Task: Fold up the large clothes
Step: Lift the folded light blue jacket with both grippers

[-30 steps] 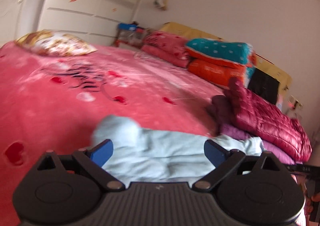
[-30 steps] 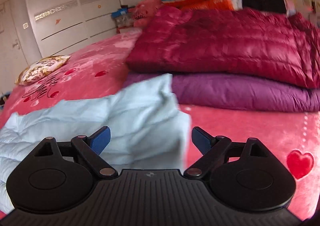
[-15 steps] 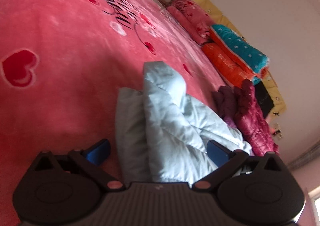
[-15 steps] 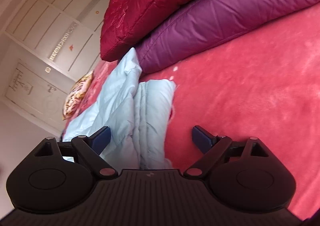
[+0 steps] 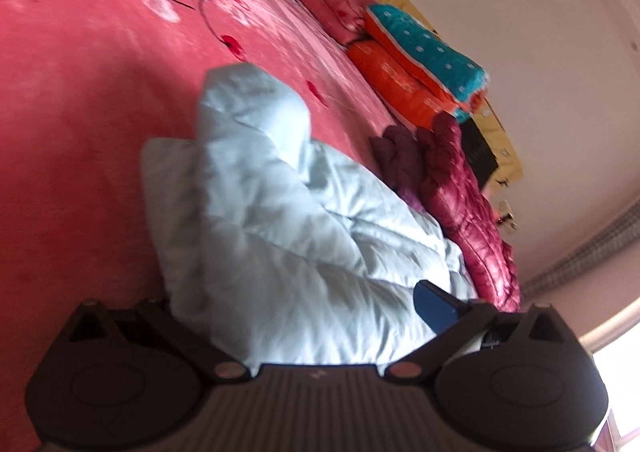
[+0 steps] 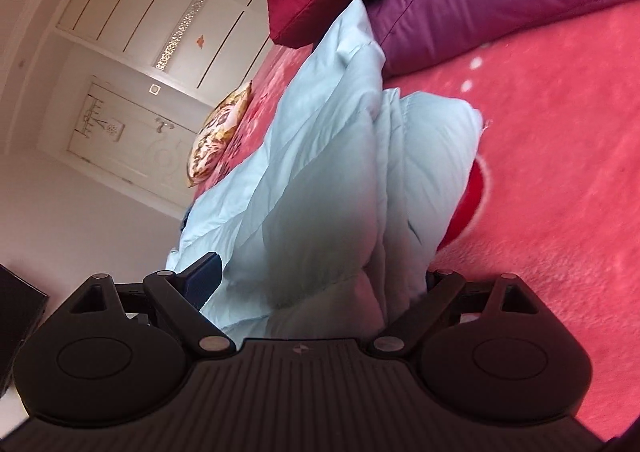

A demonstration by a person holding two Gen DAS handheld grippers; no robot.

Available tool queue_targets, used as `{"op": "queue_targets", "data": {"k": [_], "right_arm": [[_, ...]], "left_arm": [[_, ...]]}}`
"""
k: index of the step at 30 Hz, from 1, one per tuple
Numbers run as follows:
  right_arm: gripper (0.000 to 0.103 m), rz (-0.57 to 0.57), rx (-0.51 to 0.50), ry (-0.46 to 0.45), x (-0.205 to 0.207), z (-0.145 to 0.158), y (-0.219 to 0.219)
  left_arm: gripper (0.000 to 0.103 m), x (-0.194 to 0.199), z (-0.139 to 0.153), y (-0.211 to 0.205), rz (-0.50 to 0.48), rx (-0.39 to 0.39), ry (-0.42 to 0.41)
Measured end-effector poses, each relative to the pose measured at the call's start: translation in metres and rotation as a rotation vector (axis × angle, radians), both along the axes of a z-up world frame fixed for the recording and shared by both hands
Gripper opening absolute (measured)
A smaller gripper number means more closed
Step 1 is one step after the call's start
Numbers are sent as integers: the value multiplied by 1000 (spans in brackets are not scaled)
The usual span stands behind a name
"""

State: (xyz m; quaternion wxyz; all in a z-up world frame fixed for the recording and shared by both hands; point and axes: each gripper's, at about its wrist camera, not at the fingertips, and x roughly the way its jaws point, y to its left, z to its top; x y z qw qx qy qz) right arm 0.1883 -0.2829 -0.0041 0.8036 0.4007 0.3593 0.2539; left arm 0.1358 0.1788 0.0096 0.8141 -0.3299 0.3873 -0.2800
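The pale blue jacket (image 5: 288, 220) lies bunched on the pink bed (image 5: 72, 100), magenta coats at its 2 o'clock. Left gripper (image 5: 304, 316) and right gripper (image 6: 316, 284) each straddle thick folds, fingers spread, apparently to gather opposite ends for folding.

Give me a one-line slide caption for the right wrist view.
Right hand-held gripper straddling a bunched light blue padded jacket on a pink bedspread.
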Motion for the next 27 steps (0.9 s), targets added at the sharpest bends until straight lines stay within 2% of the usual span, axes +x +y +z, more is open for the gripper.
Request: {"op": "queue_targets", "data": {"k": [3, 6, 8, 9, 11, 14, 17, 20, 22, 27], "right_arm": [[103, -53, -18, 10, -3, 3, 6], [103, -107, -97, 15, -9, 11, 20], [102, -138, -164, 25, -14, 18, 33], [100, -155, -201, 34, -12, 20, 46], [87, -185, -271, 38, -17, 28, 60], [72, -221, -384, 23, -29, 41, 81], [63, -268, -461, 0, -46, 50, 101], [57, -314, -535, -18, -69, 55, 117], [55, -345, -559, -22, -89, 56, 124], [53, -405, -629, -26, -137, 58, 135]], "left_arm": [[100, -1, -1, 0, -5, -7, -5], [84, -1, -3, -1, 13, -21, 15], [67, -2, -4, -1, 30, -19, 30], [62, -3, -4, -2, 33, -28, 36], [46, -6, -6, -3, 42, -56, 54], [34, -16, -5, -8, 61, -58, 55], [28, -28, -1, -13, 76, -36, 54], [25, -45, 9, -23, 68, 21, 30], [24, -60, 14, -29, 60, 53, 25], [24, -97, 15, -36, 57, 61, 51]]}}
